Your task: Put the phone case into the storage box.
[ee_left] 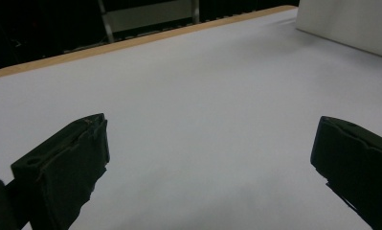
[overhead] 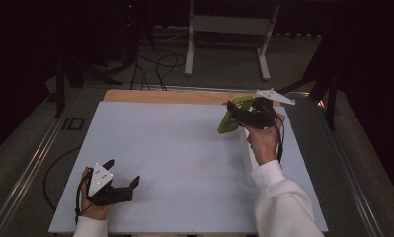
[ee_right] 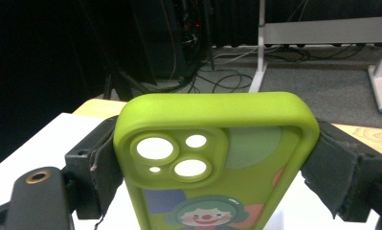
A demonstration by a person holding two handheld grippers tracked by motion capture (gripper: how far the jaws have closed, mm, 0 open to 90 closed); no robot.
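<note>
Your right tongs (overhead: pixel 232 114) pinch a green phone case (ee_right: pixel 217 163) by its two long sides, holding it lifted above the table (overhead: pixel 175 148) near the far right corner, its camera cutouts facing the tongs' camera. Your left tongs (overhead: pixel 123 181) rest near the table's near left corner, spread wide with nothing between them. A white box (ee_left: pixel 351 24) lies along the right edge.

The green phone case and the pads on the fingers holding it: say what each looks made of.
The phone case looks like soft silicone or rubbery plastic: matte lime skin, rounded edges, moulded camera holes, a printed cartoon clown. The pads on the right gripper's fingers look like black foam or dense rubber; they are dull, slightly frayed at the edges, with a loose thread.
</note>
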